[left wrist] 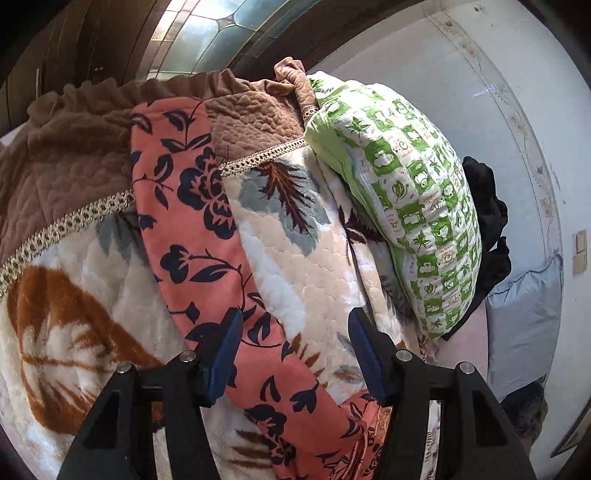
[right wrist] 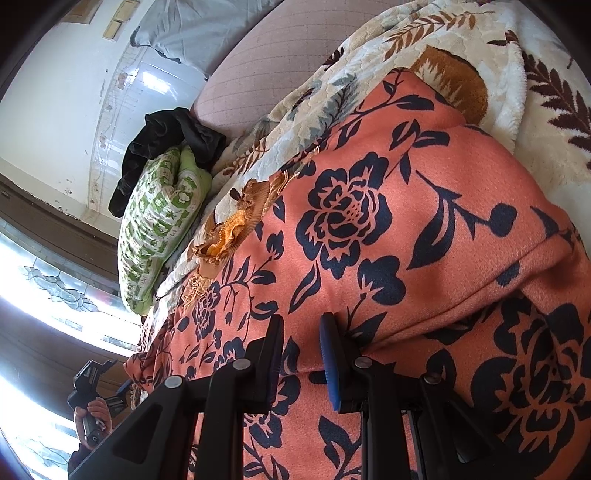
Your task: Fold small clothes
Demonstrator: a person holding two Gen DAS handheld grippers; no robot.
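An orange garment with dark blue flowers (left wrist: 207, 236) lies in a long band across a plush leaf-print blanket (left wrist: 295, 266). My left gripper (left wrist: 295, 317) hovers over the band's near part, open, with cloth below the gap and neither blue pad touching it. In the right wrist view the same garment (right wrist: 369, 221) fills the frame, a folded ridge running off to the right. My right gripper (right wrist: 302, 325) is shut on a fold of it, with cloth showing in the narrow gap. The left gripper (right wrist: 122, 391) shows small at the lower left, held by a hand (right wrist: 92, 410).
A green-and-white pillow (left wrist: 413, 184) leans at the blanket's right edge, with a black cloth (left wrist: 484, 206) behind it and a grey pillow (left wrist: 524, 314) further right. A white wall stands beyond. A stained-glass window (left wrist: 207, 33) is at the far side.
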